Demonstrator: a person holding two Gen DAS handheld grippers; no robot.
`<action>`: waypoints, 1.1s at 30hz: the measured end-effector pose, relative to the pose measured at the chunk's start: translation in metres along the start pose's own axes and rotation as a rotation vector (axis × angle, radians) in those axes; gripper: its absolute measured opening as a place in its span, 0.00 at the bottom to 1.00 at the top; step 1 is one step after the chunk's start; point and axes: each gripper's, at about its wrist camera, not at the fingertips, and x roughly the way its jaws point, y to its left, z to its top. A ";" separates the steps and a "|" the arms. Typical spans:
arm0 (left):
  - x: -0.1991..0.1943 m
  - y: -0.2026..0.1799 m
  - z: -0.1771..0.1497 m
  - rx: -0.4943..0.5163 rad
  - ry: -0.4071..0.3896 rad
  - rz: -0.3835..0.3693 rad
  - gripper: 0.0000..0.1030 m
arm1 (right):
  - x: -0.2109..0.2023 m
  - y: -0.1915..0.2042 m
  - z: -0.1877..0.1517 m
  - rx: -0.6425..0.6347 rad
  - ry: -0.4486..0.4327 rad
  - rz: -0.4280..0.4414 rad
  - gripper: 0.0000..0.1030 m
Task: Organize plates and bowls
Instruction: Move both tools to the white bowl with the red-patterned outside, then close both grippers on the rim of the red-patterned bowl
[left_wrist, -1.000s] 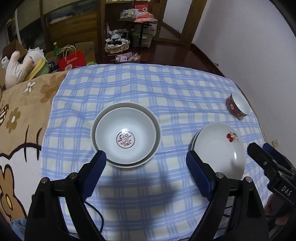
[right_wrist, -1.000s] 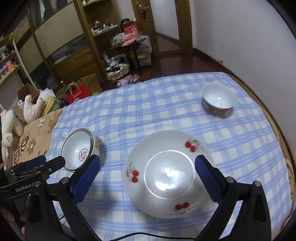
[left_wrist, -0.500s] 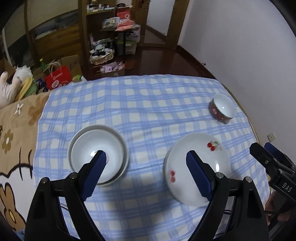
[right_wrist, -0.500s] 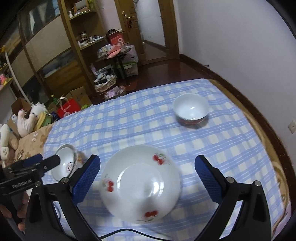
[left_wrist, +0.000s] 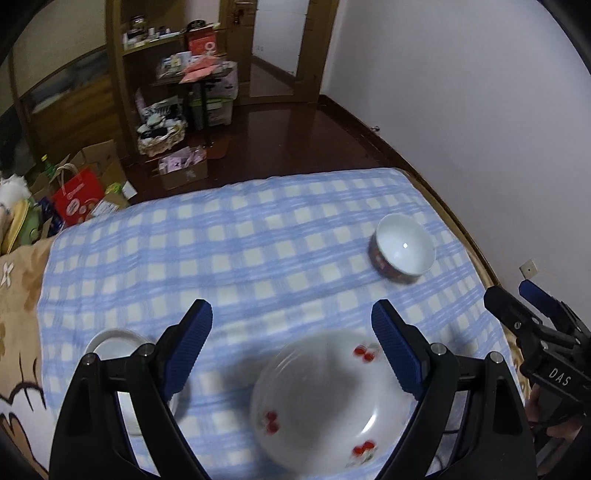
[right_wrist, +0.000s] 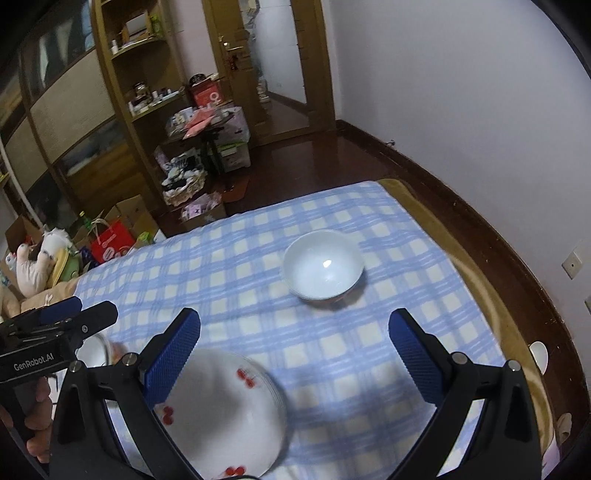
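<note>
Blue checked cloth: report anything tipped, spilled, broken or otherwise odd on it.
Nothing stands out. The cherry plate, the small bowl and the bowl at the left all sit upright and apart on the cloth; no spills or damage visible.

Left gripper (left_wrist: 291, 339) jaws wide apart, nothing between the pads, above blue checked cloth (left_wrist: 240, 251). Cherry-print plate (left_wrist: 325, 402) lies below and between the fingers, blurred. White bowl (left_wrist: 110, 341) at lower left, partly hidden by the left finger. Small red-sided bowl (left_wrist: 402, 251) stands well apart, far right. Right gripper (left_wrist: 532, 314) at right edge.
</note>
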 end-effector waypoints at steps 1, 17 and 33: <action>0.005 -0.006 0.005 0.008 0.002 0.000 0.84 | 0.003 -0.004 0.003 0.004 0.000 -0.003 1.00; 0.088 -0.058 0.050 0.071 0.067 -0.015 0.84 | 0.072 -0.065 0.019 0.084 0.056 -0.041 1.00; 0.186 -0.103 0.065 0.186 0.193 -0.030 0.81 | 0.152 -0.093 0.019 0.151 0.231 0.036 0.72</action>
